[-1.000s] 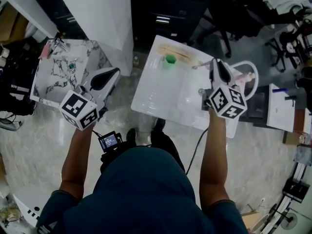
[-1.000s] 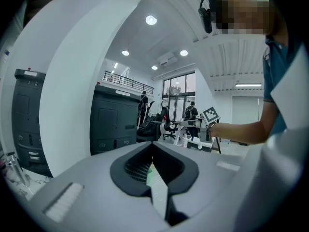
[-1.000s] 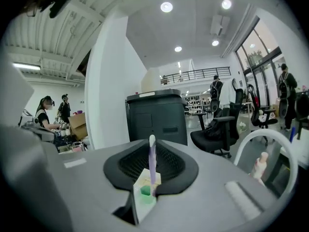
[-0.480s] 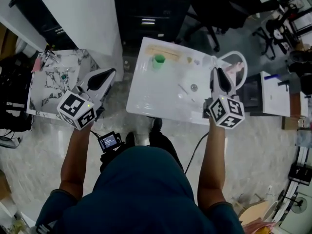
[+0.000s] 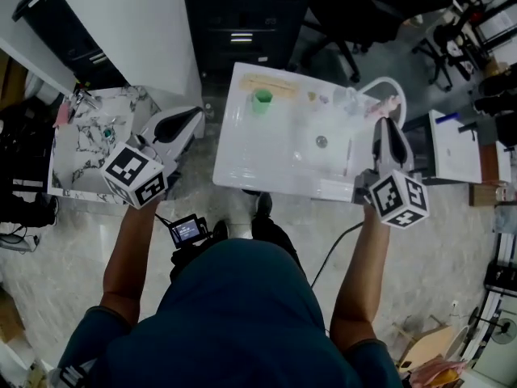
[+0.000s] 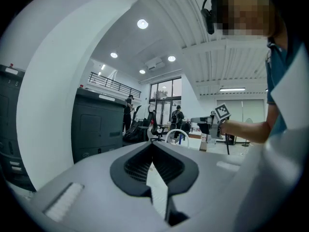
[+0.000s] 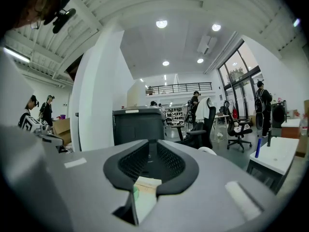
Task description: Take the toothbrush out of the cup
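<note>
Cannot pick out the toothbrush against the glossy white worktop (image 5: pixel 250 156), too small and pale there, so cannot give its place, its long axis or which way it points. Can place only the small green plastic cup (image 5: pixel 262 101), upright near the far edge, well left of the round metal drain (image 5: pixel 321 141). Holding the left hand-held gripper (image 5: pixel 194 116) off the worktop's left side and the right hand-held gripper (image 5: pixel 384 124) just beside its right edge, both with jaws together on nothing.
</note>
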`<state>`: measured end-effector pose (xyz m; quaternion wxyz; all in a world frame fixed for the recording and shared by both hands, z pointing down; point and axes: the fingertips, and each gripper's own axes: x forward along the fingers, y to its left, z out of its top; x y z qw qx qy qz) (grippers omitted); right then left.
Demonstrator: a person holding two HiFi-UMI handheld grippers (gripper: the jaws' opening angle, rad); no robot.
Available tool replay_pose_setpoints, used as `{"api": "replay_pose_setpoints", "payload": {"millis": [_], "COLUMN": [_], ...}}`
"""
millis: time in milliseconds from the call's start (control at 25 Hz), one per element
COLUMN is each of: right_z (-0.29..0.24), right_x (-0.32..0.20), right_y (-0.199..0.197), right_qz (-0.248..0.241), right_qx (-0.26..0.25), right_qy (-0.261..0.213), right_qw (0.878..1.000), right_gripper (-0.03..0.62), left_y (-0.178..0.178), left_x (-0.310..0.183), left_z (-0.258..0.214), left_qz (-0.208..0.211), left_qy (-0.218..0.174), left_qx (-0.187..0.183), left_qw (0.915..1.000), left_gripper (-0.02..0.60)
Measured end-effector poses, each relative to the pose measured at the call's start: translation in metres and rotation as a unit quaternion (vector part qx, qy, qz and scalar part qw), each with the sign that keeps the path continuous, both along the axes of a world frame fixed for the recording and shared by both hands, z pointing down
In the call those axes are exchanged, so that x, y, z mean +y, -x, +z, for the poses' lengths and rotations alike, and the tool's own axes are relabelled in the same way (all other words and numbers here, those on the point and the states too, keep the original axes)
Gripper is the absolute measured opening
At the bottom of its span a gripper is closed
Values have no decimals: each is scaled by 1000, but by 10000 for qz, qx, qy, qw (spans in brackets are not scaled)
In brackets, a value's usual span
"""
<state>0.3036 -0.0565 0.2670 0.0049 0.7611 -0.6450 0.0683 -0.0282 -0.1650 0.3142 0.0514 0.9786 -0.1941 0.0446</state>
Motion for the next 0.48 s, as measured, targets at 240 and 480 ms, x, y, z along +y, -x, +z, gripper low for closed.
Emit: {"api": "replay_pose_setpoints", "payload": {"millis": [240, 480], "right_z": [-38, -67], "right_x": [17, 25], "right_y": [19, 48], "right_qz": [-133, -477], "right_qx": [-17, -66], "right_qy": [-244, -444], "right_qw": [9996, 9978], "right_gripper": [55, 26], "left_y": [2, 10], "left_x": [-1, -3], "left_z": [-13, -21], "left_qz": [86, 45], "left_qy": [-147, -249], "left_qx": [50, 89], "left_qw": [9998, 9996], "left_gripper": [-2, -2]}}
